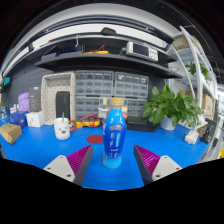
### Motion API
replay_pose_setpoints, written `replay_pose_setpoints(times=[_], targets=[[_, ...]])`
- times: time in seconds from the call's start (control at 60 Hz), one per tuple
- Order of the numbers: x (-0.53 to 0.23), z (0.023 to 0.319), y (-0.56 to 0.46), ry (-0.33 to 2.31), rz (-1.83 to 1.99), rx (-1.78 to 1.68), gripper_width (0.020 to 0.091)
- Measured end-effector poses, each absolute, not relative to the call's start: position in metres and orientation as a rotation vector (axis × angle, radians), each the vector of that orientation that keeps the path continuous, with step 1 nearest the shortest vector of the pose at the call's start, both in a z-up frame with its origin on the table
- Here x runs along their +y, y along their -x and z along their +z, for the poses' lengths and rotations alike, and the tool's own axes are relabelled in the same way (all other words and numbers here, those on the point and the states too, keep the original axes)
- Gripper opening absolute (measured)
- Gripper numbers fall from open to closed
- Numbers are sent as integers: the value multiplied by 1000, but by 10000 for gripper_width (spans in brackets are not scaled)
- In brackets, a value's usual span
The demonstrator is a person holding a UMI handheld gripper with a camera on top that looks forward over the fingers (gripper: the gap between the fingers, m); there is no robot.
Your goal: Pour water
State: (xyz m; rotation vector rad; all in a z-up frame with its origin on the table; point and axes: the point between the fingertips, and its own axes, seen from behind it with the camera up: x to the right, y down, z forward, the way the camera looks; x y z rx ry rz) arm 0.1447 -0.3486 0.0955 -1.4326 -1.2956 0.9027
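A blue drink bottle [115, 134] with an orange cap stands upright on the blue table [40, 150]. It is between my two fingers and slightly ahead of their tips, with a gap on each side. My gripper [113, 160] is open, its magenta pads [79, 158] spread wide to the left and right of the bottle's base. A white cup [62, 128] sits on the table beyond the left finger, well apart from the bottle.
A red round mat [94, 138] lies just left of the bottle. A green potted plant [172, 105] stands at the back right. Drawer cabinets [110, 95] and shelves line the back. Boxes and small items [12, 130] sit far left.
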Motion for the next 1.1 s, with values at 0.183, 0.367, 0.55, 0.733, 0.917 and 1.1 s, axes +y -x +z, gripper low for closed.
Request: replay_pose_setpoints(times=[0.183,0.367,0.55,0.733,0.917,1.1], targets=[[-337,98,-96,1433,996,-1294,846],[-327,101,-60,1384,987,-1290,825],[-336,104,-44,1323,1029,-1294,530],[-338,106,-42,1264,987,-1291,375],[-340,104,-41,1279,952,-1301,375],[-358,106,-21,1150,805,-1439,373]])
